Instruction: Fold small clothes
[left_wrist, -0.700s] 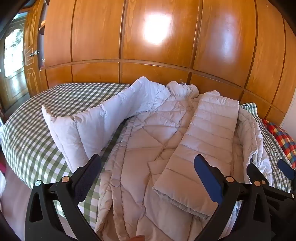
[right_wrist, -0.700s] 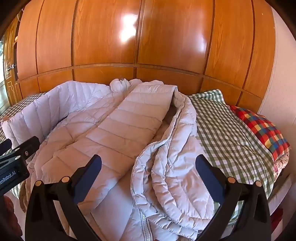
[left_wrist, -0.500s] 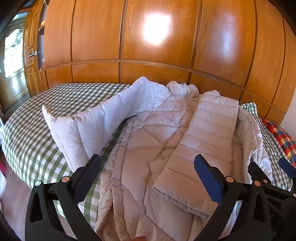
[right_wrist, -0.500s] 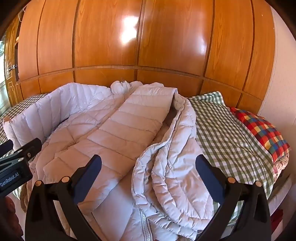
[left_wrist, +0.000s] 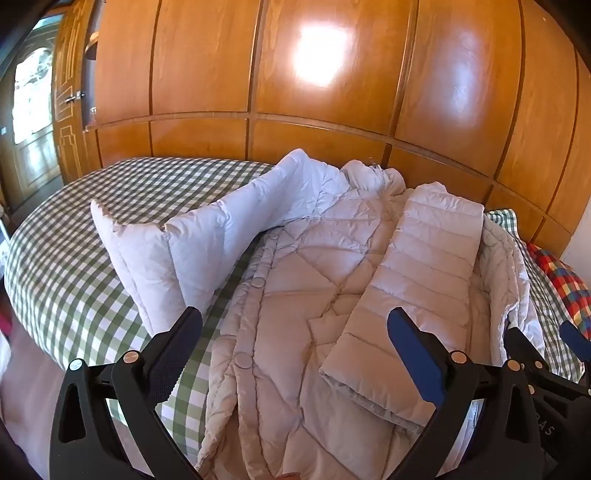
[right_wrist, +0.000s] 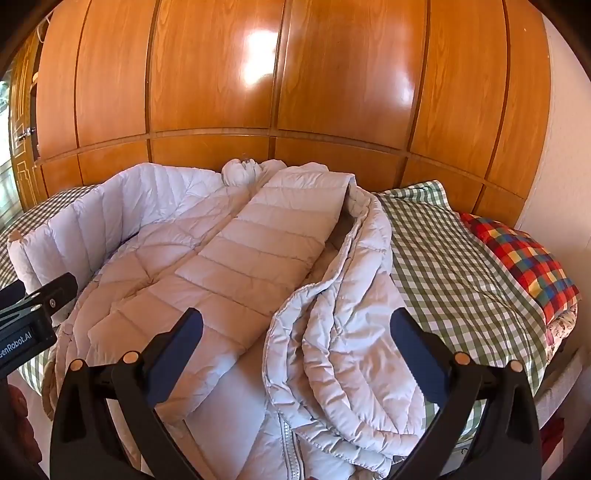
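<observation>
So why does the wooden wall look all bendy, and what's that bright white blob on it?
In the left wrist view the fisheye lens bows the straight wooden wardrobe panels; the white blob is glare on the shiny wood. The right wrist view shows the same bending and a smaller glare patch. Both pictures go dark at the corners, and the puffy jacket looks sharp.

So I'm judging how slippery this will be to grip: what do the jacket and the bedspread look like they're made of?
The jacket looks like thin synthetic shell over puffy filling: quilted stitch lines, faint sheen. The bedspread looks like matte woven cotton, green-and-white checked, though the fibre is uncertain.
</observation>
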